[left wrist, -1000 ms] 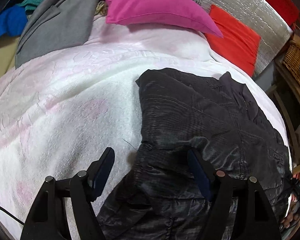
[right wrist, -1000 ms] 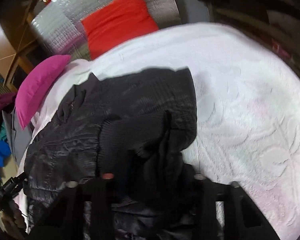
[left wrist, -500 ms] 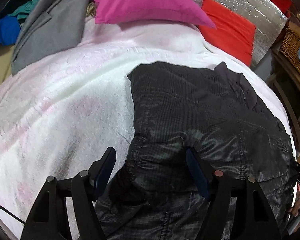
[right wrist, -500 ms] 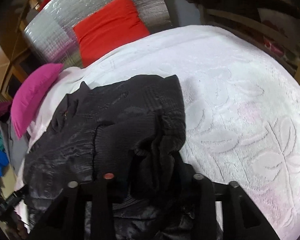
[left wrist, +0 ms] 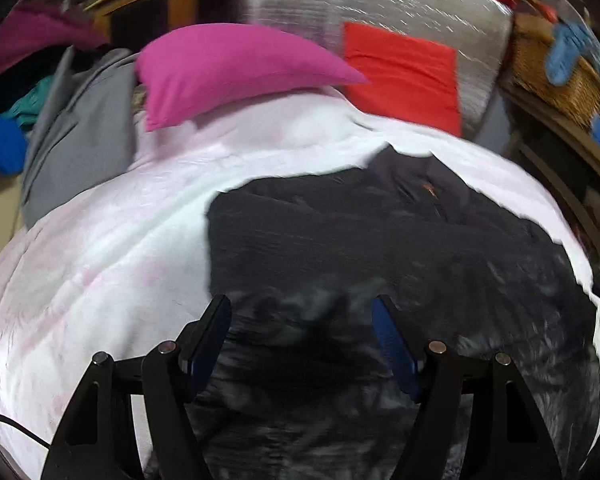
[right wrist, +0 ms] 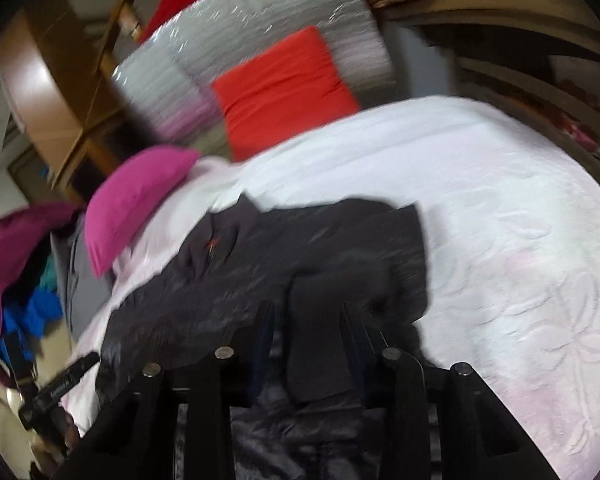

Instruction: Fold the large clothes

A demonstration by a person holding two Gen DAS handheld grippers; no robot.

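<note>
We see a bed [left wrist: 100, 280] under a white embossed cover. On it lie a dark jacket [left wrist: 380, 240], a pink pillow [left wrist: 228, 68], a red cushion [right wrist: 284, 88] and grey clothing [left wrist: 80, 132].

We see a bed [left wrist: 100, 272] under a white embossed floral bedspread [right wrist: 540, 264]. At its head a silver quilted headboard [left wrist: 400, 4] backs a red cushion [left wrist: 404, 76] and a magenta pillow [left wrist: 228, 68]. Wooden cabinets [right wrist: 52, 80] stand to one side, a wicker basket [left wrist: 556, 76] on wooden shelving to the other.
</note>
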